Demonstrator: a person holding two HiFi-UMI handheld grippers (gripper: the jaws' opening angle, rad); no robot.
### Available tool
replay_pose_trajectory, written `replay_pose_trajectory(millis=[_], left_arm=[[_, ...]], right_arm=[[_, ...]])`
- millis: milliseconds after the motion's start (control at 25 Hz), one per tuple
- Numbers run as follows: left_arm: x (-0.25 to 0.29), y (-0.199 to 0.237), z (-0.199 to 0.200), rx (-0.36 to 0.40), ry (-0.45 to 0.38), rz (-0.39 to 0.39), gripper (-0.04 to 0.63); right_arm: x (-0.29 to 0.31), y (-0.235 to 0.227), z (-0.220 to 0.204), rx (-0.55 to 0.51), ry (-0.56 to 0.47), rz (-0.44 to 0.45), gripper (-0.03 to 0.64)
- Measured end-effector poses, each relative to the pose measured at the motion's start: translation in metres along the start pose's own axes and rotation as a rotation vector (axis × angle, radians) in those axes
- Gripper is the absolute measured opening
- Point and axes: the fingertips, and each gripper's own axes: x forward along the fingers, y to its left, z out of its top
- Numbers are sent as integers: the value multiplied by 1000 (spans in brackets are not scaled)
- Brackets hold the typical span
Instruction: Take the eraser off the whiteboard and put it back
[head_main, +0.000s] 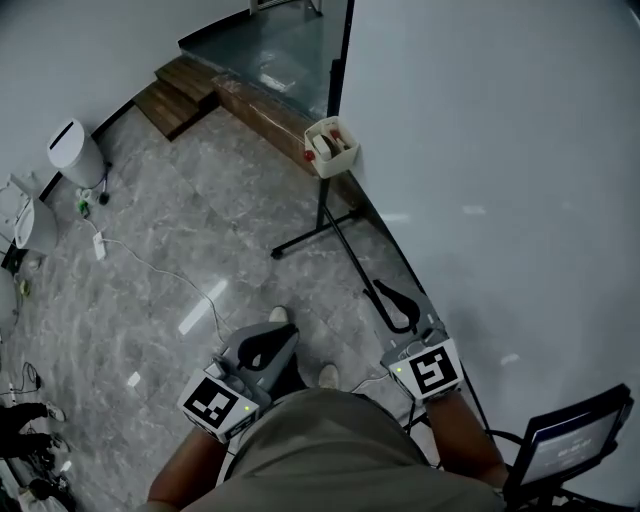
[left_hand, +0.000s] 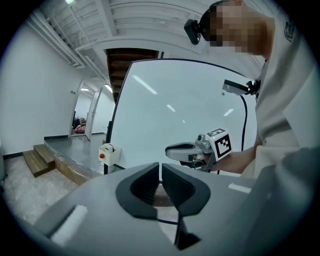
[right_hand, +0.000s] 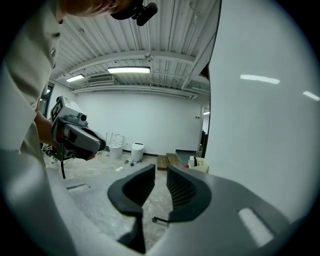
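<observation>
The whiteboard (head_main: 500, 170) fills the right of the head view, seen from the left gripper as the whiteboard (left_hand: 185, 120). A small cream box (head_main: 331, 147) hangs on its far edge with white and red items inside; I cannot make out an eraser there or on the board. The same box (left_hand: 107, 152) (right_hand: 199, 163) appears in both gripper views. My left gripper (head_main: 278, 338) (left_hand: 160, 175) is shut and empty, low in front of the person. My right gripper (head_main: 385, 296) (right_hand: 161, 180) is close beside the board, slightly open, nothing between its jaws.
The board's black stand legs (head_main: 318, 235) spread over the marble floor. Wooden steps (head_main: 185, 90) lie at the far end. A white bin (head_main: 75, 150) and a cable (head_main: 150, 265) sit at the left. A dark screen (head_main: 575, 440) stands at lower right.
</observation>
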Motion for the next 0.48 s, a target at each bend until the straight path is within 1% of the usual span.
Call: replay_pose_trajectory(millis=[120, 280, 480], left_arm=[[21, 29, 2, 19, 6, -51, 21], [41, 75, 25, 58, 3, -106, 21], [55, 134, 50, 66, -7, -156, 21]], right_arm=[[40, -28, 0, -35, 4, -37, 69], [96, -63, 5, -57, 46, -92, 75], [168, -93, 19, -92, 69, -116, 91]])
